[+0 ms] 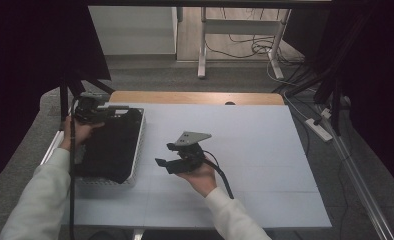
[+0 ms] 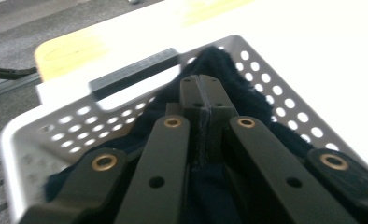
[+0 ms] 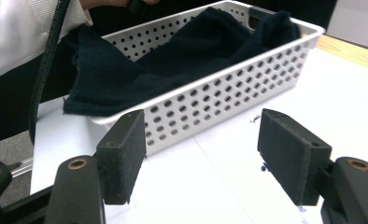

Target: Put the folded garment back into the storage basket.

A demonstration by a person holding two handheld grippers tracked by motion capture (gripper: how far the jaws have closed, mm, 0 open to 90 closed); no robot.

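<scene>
While both hands hover, the scene reads:
Cloth: dark navy knitted fabric [image 3: 182, 56], crumpled, filling white perforated plastic basket [image 3: 247, 88], centre-left.
Left gripper [image 2: 203, 93]: jaws closed, empty.
Right gripper [image 3: 210, 154]: jaws apart, empty.

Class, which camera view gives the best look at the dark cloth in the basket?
The right gripper view: the cloth lies draped along the basket, one end over its rim. The high view shows a dark mass; the left gripper view hides most behind the tongs.

- The dark cloth [image 1: 107, 147] hides the basket's [image 1: 139, 145] floor.
- The left gripper's [image 2: 201, 91] own arms cover most of that cloth.
- The sleeve [image 3: 28, 32] is cut off at the frame's edge.
</scene>
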